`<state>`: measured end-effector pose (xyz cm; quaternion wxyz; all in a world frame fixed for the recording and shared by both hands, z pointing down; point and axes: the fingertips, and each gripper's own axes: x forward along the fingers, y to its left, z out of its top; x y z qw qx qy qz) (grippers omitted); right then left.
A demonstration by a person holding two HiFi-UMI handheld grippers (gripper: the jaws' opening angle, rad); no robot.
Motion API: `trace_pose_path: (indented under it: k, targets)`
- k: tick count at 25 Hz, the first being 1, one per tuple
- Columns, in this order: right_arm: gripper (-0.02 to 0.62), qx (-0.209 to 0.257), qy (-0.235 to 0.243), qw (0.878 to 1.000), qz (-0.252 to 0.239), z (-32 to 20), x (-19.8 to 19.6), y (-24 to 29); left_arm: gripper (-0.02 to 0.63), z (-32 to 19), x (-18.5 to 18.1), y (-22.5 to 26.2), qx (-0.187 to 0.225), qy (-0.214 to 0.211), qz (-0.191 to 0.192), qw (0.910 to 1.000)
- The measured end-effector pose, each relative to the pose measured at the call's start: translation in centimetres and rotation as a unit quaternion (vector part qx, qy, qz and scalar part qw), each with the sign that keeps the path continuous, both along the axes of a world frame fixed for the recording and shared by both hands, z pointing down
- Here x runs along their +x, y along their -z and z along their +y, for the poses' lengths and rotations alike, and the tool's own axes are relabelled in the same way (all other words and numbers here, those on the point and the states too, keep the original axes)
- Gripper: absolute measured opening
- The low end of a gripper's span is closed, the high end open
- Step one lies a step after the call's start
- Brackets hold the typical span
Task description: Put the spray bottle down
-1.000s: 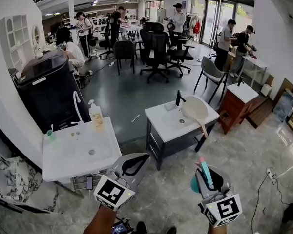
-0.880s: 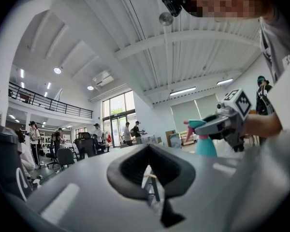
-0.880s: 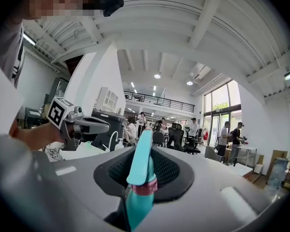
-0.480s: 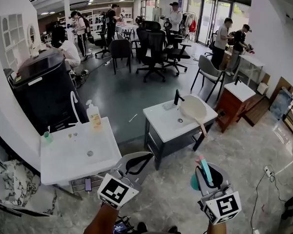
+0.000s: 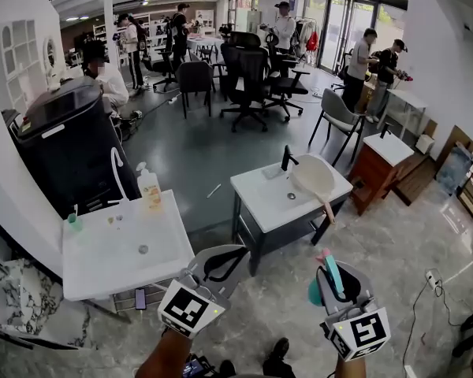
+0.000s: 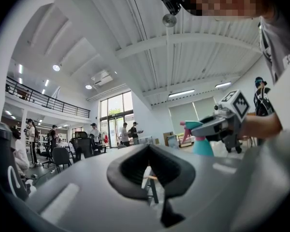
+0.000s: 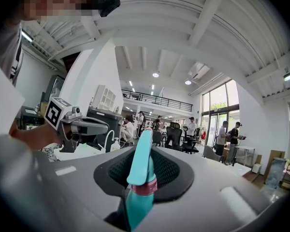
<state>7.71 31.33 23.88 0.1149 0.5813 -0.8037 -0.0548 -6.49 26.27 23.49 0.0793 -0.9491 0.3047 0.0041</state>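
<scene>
Right tongs [image 5: 331, 268] clamp spray bottle [image 7: 137, 197]; left tongs [image 5: 235, 252] together; white sink counter [image 5: 262, 197] ahead.

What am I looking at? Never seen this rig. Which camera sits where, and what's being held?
There is no robot here: a person carries a handheld two-jaw gripper in each hand. The wide picture comes from a camera on the person's head, looking down. The other two come from cameras riding on each gripper, looking along its jaws. The right gripper is clamped on a teal spray bottle with a pink nozzle. The left gripper is shut and empty. Ahead stand two white washbasin units. The left unit carries a pump soap bottle. The middle unit has a black faucet and a pale round long-handled thing.
</scene>
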Motion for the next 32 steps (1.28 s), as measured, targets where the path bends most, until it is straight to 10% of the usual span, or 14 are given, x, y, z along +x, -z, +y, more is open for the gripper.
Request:
trace_pose_path:
  k: [32]
  targets:
    - [0.087, -0.010, 0.146, 0.988, -0.039, -21.1, 17.7, -2.2, 0.003, -18.3, 18.8, -2.7, -0.019, 0.120, -0.046, 0.9915]
